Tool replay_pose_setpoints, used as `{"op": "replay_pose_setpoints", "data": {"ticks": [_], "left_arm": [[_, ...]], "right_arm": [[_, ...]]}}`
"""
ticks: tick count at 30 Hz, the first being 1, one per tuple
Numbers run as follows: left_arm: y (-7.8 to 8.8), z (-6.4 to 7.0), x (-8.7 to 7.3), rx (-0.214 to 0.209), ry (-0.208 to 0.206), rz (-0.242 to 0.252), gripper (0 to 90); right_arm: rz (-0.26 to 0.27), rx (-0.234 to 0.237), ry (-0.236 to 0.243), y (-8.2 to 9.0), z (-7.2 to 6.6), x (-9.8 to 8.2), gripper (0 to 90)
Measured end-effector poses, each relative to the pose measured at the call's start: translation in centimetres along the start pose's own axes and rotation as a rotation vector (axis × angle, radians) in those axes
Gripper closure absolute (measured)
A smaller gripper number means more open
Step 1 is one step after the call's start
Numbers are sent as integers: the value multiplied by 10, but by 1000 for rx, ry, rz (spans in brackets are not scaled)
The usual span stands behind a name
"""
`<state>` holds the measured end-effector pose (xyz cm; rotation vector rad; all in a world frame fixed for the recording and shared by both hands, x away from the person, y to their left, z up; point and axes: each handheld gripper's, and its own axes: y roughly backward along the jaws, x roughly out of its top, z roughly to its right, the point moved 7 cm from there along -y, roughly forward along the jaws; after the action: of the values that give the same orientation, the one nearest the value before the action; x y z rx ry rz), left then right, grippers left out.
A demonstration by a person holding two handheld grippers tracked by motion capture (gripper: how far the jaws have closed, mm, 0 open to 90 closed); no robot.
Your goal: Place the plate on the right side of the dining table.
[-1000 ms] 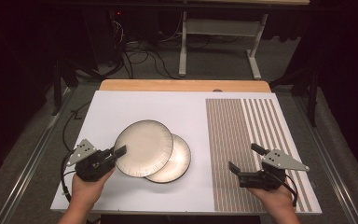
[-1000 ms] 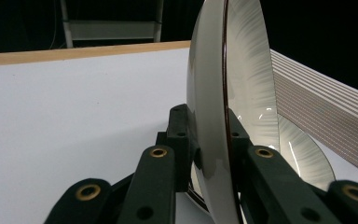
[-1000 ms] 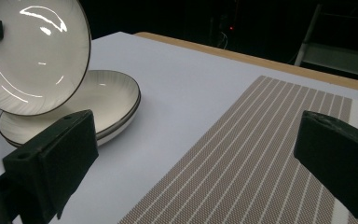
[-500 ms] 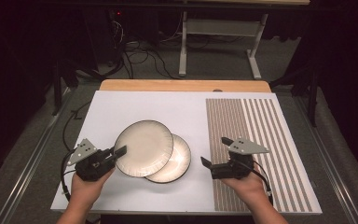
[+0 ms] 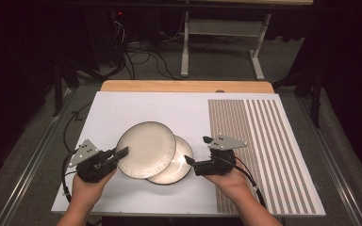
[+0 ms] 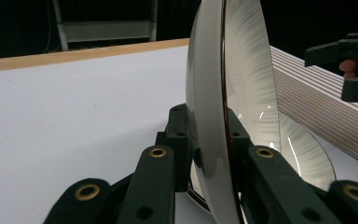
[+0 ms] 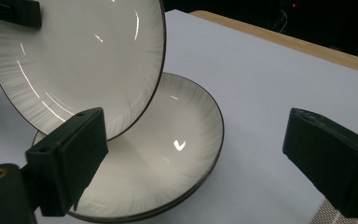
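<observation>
Plates — two, cream with dark rims. Upper plate (image 5: 145, 149): lifted and tilted, clamped at its left rim by the left tool (image 5: 121, 152), overlapping the lower plate (image 5: 176, 163), which rests flat on the white bench (image 5: 122, 106).

Right tool (image 5: 196, 151): jaws apart, just been narrowing, nothing between them. It sits just right of the lower plate's rim, pointing left at it — the nearer tool for that plate, whose free edge faces it.

Striped mat (image 5: 264, 146): one, under the right hand.

Upper plate (image 5: 146, 148) over lower plate (image 5: 175, 165)
</observation>
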<state>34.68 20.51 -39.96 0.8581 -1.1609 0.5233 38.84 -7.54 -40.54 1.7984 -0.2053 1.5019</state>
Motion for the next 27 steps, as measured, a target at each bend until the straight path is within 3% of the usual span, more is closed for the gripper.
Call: {"op": "replay_pose_setpoints", "data": {"ticks": [6, 12, 16, 17, 22, 27], "left_arm": [[-1, 0, 0, -5, 2, -6, 785], [0, 0, 1, -4, -8, -7, 785], [0, 0, 1, -7, -21, -10, 785], [0, 1, 1, -8, -22, -10, 785], [-1, 0, 1, -9, -15, -7, 785], [-1, 1, 1, -10, -18, -3, 785]], "right_arm": [[-9, 22, -3, -13, -8, 3, 153], [-15, 45, -38, -28, -15, 6, 176], [-12, 60, -62, -35, -17, 7, 240], [-7, 73, -69, -38, -19, 7, 319], [-5, 80, -82, -45, -22, 8, 452], [-17, 88, -44, -53, -25, 8, 558]]}}
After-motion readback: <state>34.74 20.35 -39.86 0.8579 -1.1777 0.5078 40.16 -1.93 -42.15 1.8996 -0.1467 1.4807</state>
